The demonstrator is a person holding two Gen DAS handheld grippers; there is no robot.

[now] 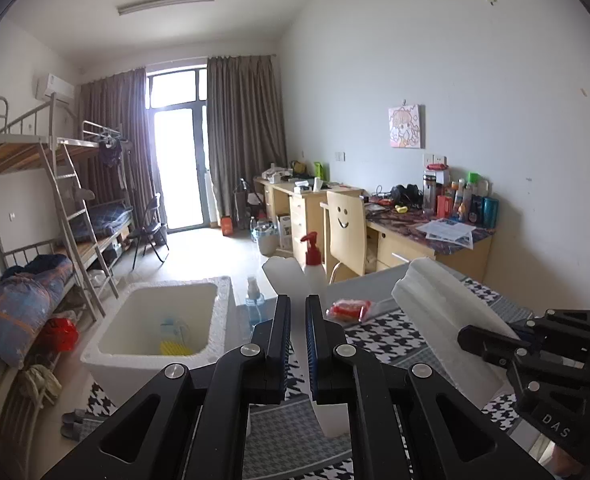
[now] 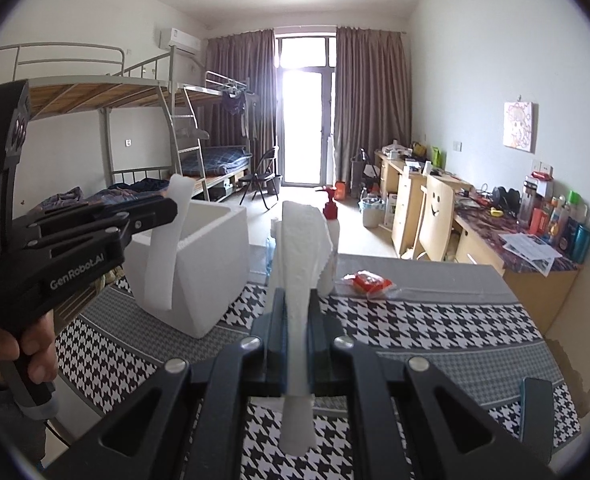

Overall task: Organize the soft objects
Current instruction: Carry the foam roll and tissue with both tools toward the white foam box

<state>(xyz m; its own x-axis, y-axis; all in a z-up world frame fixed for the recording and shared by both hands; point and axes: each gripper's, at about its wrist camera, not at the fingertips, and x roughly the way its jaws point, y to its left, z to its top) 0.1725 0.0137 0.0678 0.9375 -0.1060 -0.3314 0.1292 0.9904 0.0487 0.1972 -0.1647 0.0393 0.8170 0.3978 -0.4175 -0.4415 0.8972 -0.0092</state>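
Both grippers' jaws clamp one white tissue sheet (image 2: 295, 240). Only the left wrist view looks into the foam box (image 1: 223, 320); only the right shows the person's hand (image 2: 19, 348).

We look forward along each pair of tongs, slightly downward, close over the bench (image 1: 379, 336). From the left wrist we see the right tongs (image 1: 467, 338) at the right edge; from the right wrist, the left tongs (image 2: 171, 208) at left. Both views share the foam box (image 2: 215, 248), bunk beds (image 1: 35, 152) and window (image 2: 303, 120).
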